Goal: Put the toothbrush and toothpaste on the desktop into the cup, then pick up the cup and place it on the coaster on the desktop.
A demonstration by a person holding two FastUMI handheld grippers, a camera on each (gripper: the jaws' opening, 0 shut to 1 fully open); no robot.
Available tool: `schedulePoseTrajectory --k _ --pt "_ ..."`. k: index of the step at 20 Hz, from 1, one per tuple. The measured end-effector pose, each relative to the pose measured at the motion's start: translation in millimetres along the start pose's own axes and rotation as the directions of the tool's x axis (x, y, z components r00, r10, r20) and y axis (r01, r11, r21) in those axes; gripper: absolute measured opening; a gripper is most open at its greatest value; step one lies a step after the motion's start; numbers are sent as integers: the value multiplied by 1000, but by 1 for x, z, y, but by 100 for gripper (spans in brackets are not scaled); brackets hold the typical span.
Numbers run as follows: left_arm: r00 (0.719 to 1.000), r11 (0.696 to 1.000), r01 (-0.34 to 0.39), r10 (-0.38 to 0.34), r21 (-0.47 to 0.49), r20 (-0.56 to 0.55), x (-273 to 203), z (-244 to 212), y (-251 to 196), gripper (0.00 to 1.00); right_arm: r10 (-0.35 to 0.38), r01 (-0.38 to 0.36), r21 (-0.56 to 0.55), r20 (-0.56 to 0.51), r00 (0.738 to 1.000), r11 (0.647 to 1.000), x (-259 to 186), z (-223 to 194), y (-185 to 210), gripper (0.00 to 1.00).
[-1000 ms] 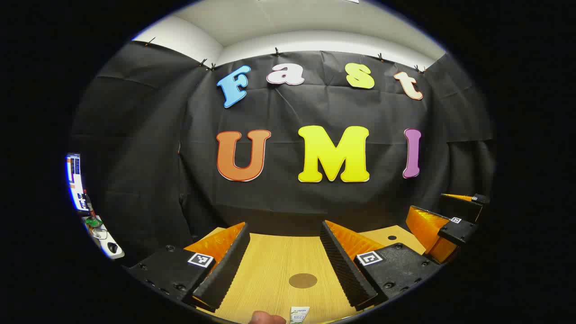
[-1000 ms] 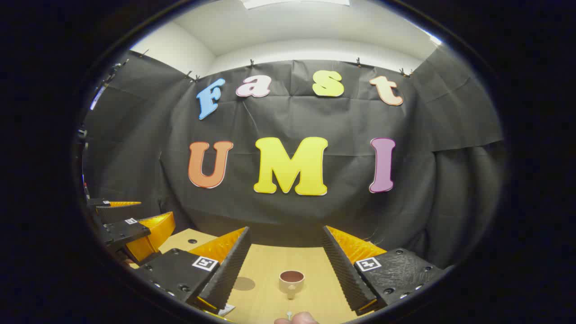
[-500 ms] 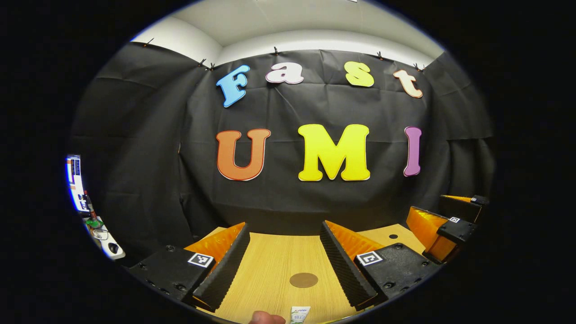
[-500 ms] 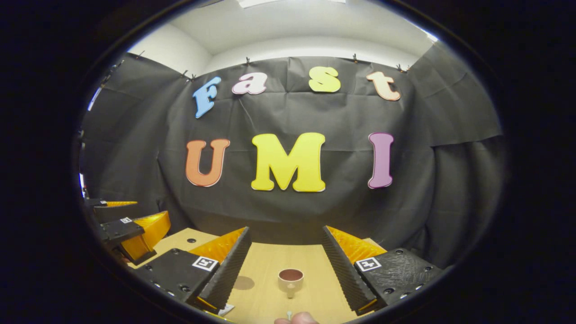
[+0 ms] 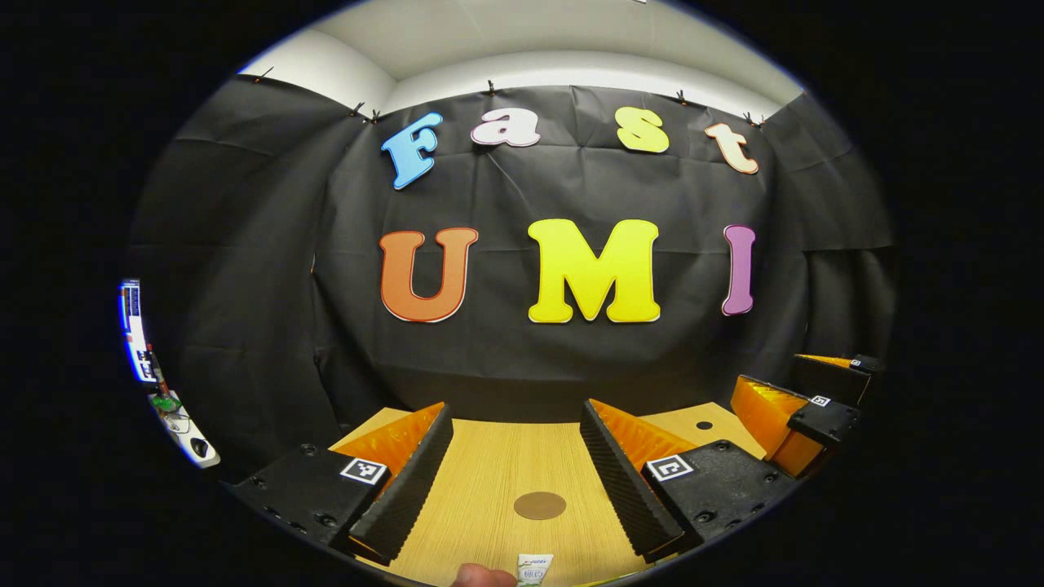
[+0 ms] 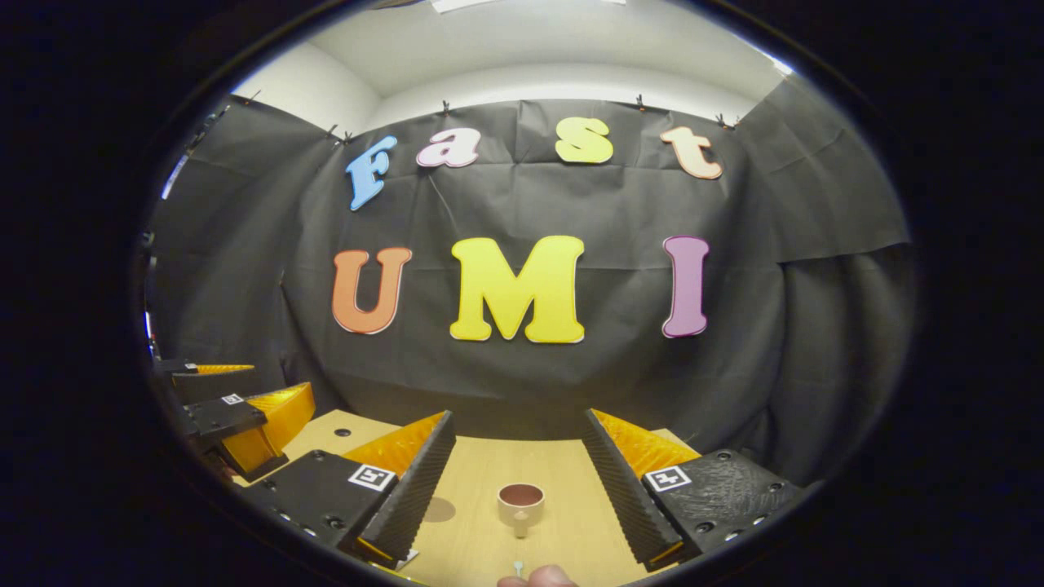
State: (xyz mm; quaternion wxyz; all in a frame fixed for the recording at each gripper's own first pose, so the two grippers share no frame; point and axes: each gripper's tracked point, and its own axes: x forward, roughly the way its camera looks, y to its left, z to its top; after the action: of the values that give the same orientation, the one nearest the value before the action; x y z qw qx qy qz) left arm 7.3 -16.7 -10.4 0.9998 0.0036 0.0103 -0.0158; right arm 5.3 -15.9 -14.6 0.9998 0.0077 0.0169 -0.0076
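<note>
Black cloth wall (image 5: 571, 359), white ceiling (image 6: 538, 49), light wooden desktop (image 5: 497, 465)

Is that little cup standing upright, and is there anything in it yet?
Upright: the cup stands on the desktop with its round mouth facing up. Nothing sticks out of it; its bottom is hidden.

A light wooden desktop (image 5: 489, 465) is seen. On it a round brown coaster (image 5: 539, 505) lies flat, with a toothpaste tube (image 5: 533, 568) at its 6 o'clock. A cup (image 6: 520, 503) stands upright at the coaster's 3 o'clock.
</note>
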Motion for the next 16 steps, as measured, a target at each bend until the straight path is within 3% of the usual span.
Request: schedulePoseTrajectory --k 1,11,16 --pt "1000 1000 1 -1 0 -3 0 -1 -1 99 0 0 0 -2 1000 1000 1 -1 0 95" --pt "999 1000 7 -6 4 -48 0 -17 -4 99 -16 15 -9 -49 999 1000 3 -17 -13 97" --pt "990 999 31 -29 13 -137 -1 -51 -11 99 -9 6 -22 -148 989 1000 1 -51 -17 97"
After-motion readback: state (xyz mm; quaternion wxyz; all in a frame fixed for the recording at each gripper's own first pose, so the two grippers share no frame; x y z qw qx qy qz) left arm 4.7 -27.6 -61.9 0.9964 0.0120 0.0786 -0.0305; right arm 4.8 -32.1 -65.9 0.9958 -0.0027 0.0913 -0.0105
